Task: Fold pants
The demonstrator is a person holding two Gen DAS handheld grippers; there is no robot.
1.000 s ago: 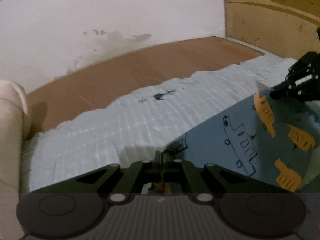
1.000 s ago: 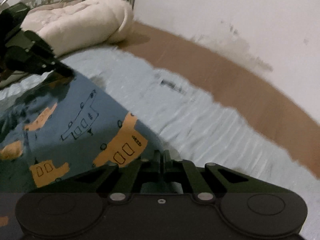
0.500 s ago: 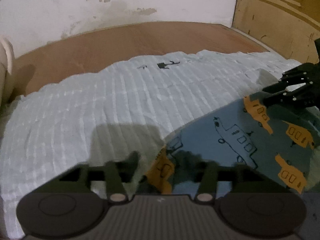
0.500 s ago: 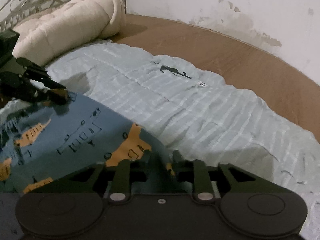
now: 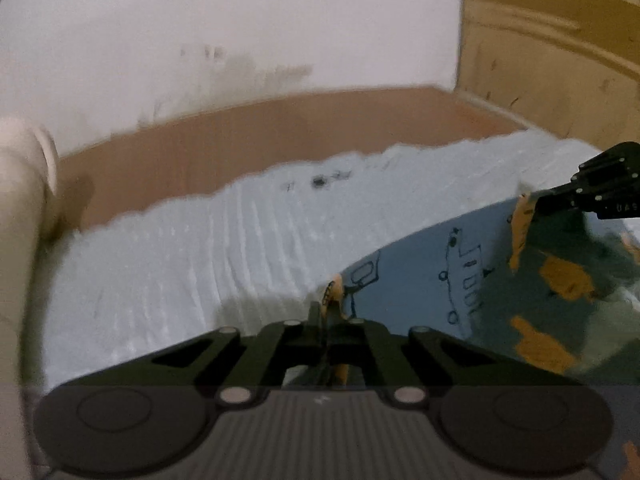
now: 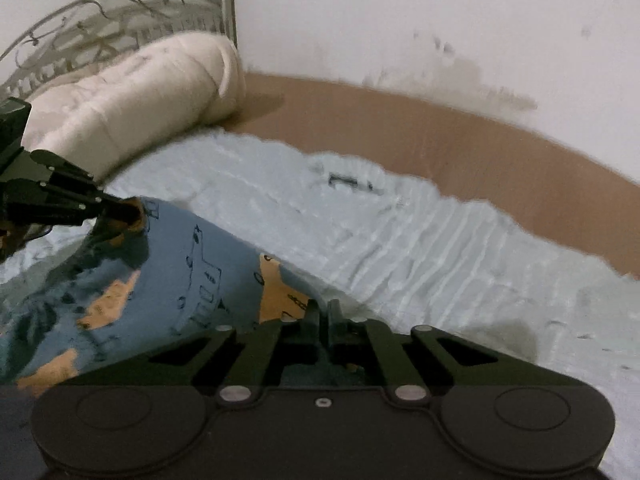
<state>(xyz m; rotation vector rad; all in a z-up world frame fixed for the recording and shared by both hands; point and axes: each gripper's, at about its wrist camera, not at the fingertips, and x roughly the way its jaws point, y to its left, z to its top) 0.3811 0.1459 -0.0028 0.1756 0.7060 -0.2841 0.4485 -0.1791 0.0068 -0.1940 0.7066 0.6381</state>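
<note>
One pair of pants gripped by two tools over the bed.

Left wrist view: the left tool [image 5: 326, 312] has just been clamped onto the pants [image 5: 432, 264] edge; the right tool [image 5: 544, 202] is seen pinching another corner.
Right wrist view: the right tool [image 6: 323, 312] has just been clamped onto the pants [image 6: 208, 264], held above one pale blue quilt [image 6: 400, 232]; one cream pillow [image 6: 132, 96] is seen behind.

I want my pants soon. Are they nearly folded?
Not yet. The left hand-held gripper and right hand-held gripper are each shut on a corner of the blue printed pants, lifting that edge off the quilt. No finished fold shows; folding over and flattening remain.
</note>
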